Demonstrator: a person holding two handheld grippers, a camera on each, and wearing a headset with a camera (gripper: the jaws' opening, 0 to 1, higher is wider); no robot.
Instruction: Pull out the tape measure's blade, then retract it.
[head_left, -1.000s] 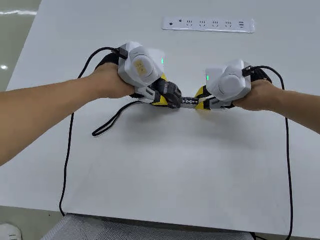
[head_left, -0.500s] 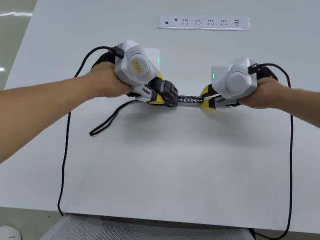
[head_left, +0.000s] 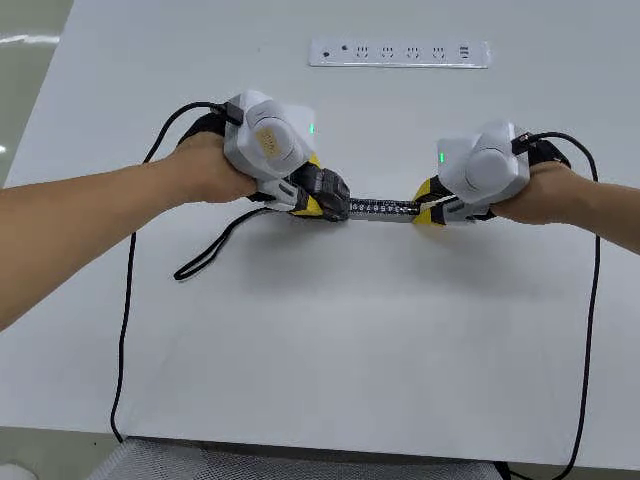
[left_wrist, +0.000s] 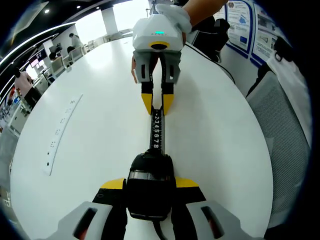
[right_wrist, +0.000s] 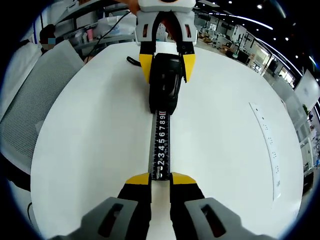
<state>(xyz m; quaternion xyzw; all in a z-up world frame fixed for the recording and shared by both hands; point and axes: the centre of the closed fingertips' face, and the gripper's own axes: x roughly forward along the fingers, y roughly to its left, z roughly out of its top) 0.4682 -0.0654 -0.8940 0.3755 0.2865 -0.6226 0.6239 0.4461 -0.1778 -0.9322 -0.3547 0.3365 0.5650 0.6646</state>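
Over the table (head_left: 330, 330), left tongs (left_wrist: 150, 183) clamped on tape measure (right_wrist: 165, 82), right tongs (right_wrist: 160, 178) pinching blade (right_wrist: 161, 142) stretched between them.

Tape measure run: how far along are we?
Done: left gripper clamps the tape measure case, right gripper pinches the end of the blade. In hand: pull-out, a short run of it spans between them. Left: any further pull, then the whole retract.
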